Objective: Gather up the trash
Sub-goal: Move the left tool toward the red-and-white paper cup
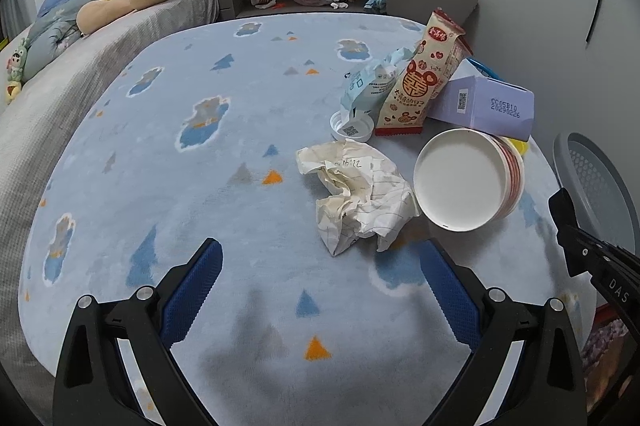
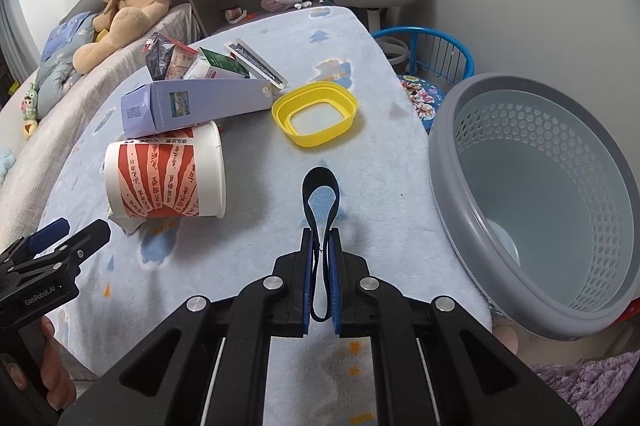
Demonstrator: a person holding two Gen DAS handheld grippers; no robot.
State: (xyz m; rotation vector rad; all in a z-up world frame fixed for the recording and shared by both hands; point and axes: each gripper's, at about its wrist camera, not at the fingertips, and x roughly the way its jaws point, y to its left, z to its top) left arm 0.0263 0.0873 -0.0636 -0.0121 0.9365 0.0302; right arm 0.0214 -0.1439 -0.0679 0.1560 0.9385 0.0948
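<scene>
Here the trash sits clustered at the right side of the blue patterned blanket (image 1: 208, 185), whose left and near stretches lie bare. A grey perforated basket (image 2: 536, 193) stands just past the blanket's right edge. The purple box (image 1: 486, 105) reads "CC05B10 20290226". The left gripper (image 1: 320, 286) hovers low, jaws spread wide, just short of the crumpled paper (image 1: 360, 193). The right gripper (image 2: 320, 250) pinches a black band loop (image 2: 320, 193), near the sideways paper cup (image 2: 164, 177).
</scene>
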